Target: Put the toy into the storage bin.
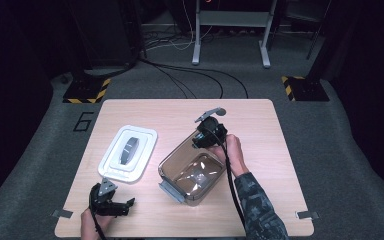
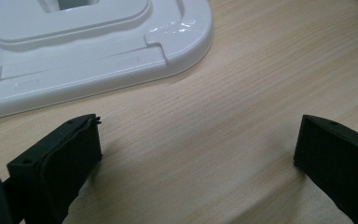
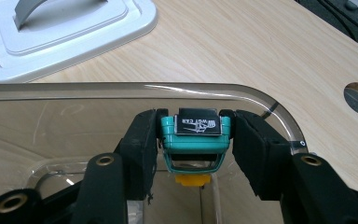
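the right gripper (image 3: 193, 135), clenched on a small teal toy car (image 3: 194, 135) just over the clear plastic box's (image 3: 121, 88) rim, should lower it inside before releasing, while the left gripper (image 2: 196, 154) rests wide apart beside the white lid (image 2: 98, 51).

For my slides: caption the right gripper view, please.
Right gripper shut on a teal toy car, held over the clear container.

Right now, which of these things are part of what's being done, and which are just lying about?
In use, as it seems:
right gripper
teal toy car
clear plastic container
white lid with grey handle

Lying about:
floor cables
hazard-striped stand bases
left gripper, open, idle
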### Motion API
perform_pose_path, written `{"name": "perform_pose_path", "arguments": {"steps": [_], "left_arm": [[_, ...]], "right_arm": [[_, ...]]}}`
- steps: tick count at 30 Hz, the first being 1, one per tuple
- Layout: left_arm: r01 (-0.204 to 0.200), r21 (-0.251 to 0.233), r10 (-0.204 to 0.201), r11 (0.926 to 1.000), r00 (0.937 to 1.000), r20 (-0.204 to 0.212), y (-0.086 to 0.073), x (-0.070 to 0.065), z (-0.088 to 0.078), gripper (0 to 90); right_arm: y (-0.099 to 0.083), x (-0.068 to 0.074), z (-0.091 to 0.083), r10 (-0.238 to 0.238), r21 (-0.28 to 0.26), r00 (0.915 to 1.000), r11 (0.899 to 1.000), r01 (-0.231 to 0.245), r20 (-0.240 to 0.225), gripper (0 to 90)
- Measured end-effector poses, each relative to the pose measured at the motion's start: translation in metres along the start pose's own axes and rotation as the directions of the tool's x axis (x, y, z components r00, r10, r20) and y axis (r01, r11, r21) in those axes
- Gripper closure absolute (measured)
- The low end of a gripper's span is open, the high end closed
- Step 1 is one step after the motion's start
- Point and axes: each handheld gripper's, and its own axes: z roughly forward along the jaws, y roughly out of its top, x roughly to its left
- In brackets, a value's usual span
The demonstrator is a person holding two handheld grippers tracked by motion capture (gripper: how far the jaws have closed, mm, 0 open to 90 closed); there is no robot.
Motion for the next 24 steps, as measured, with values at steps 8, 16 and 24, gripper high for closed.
{"name": "perform_pose_path", "arguments": {"steps": [8,16,24], "left_arm": [[0.000,0.000,0.000,1.0000,1.0000,0.000,0.0000,0.0000,0.0000,0.3],[0.000,0.000,0.000,1.0000,1.0000,0.000,0.0000,0.0000,0.0000,0.3],[0.000,0.000,0.000,1.0000,1.0000,0.000,0.0000,0.0000,0.0000,0.3]], "right_arm": [[0.0019,0.0008,0.0031,-0.005,0.016,1.0000,1.000,0.005,0.001,49.9],[0.0023,0.0001,0.0044,-0.020,0.021,0.9998,1.000,0.020,-0.003,49.8],[0.0008,0.0013,0.0077,-0.015,0.042,0.9999,0.999,0.015,0.002,49.6]]}}
